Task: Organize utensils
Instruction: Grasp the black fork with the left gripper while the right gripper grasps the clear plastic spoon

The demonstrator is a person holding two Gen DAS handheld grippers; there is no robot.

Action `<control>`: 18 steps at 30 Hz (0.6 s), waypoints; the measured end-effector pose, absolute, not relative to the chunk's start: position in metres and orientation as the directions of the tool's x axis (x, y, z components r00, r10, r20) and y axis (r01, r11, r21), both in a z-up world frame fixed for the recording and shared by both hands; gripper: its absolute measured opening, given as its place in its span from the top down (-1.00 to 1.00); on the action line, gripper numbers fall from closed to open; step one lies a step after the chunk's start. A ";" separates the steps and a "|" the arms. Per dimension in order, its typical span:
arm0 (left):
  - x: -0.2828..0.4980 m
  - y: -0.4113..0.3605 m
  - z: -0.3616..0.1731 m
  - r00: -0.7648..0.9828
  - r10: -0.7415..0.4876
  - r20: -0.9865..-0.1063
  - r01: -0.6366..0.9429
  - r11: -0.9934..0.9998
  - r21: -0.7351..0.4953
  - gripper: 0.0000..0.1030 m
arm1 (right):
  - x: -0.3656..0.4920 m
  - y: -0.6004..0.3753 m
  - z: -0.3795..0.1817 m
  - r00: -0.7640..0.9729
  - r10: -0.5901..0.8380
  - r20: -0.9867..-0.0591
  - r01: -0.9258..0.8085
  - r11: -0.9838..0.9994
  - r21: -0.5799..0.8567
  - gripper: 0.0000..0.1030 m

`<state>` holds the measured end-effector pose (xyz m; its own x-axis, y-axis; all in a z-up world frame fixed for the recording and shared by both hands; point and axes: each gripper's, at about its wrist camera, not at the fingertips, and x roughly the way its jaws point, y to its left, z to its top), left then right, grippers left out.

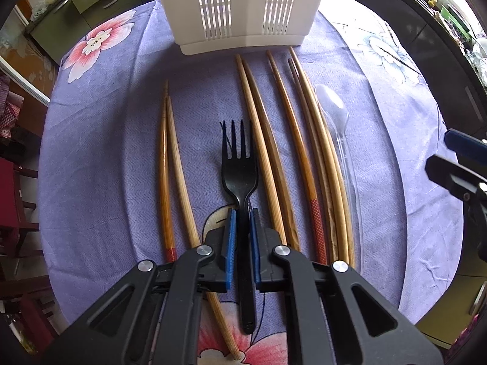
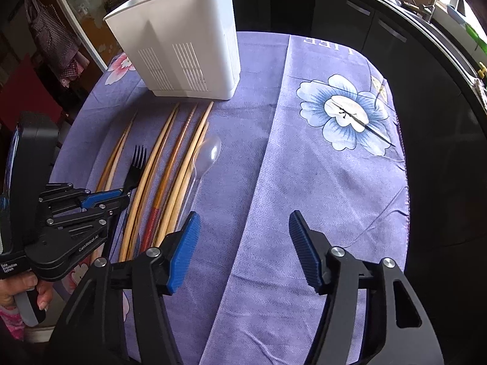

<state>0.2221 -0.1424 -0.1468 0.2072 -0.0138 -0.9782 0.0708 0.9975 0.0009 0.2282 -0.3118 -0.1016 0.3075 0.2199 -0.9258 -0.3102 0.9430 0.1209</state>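
Note:
A black plastic fork lies on the purple flowered cloth, tines toward the white slotted utensil holder. My left gripper is shut on the black fork's handle, its blue pads against both sides. Several wooden chopsticks lie in rows on both sides of the fork. A clear plastic spoon lies at the right of them. In the right wrist view, my right gripper is open and empty above bare cloth, right of the clear spoon. The left gripper, fork and holder show there too.
The round table's cloth has a fold running front to back. Dark cabinets stand behind the table, and a chair is at the left edge.

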 end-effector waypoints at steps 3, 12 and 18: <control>0.224 -0.139 -0.140 0.233 -0.019 -0.972 0.056 0.998 -0.006 0.83 | 0.234 -0.300 -0.110 0.264 0.217 -0.940 -0.314 0.941 0.129 0.47; 0.213 -0.139 -0.104 0.321 -0.051 -0.946 0.061 0.998 -0.033 0.83 | 0.246 -0.262 -0.134 0.183 0.207 -0.961 -0.310 0.940 0.144 0.58; 0.211 -0.129 -0.109 0.327 -0.070 -0.942 0.070 0.996 -0.049 0.83 | 0.254 -0.251 -0.144 0.186 0.145 -0.972 -0.286 0.954 0.087 0.63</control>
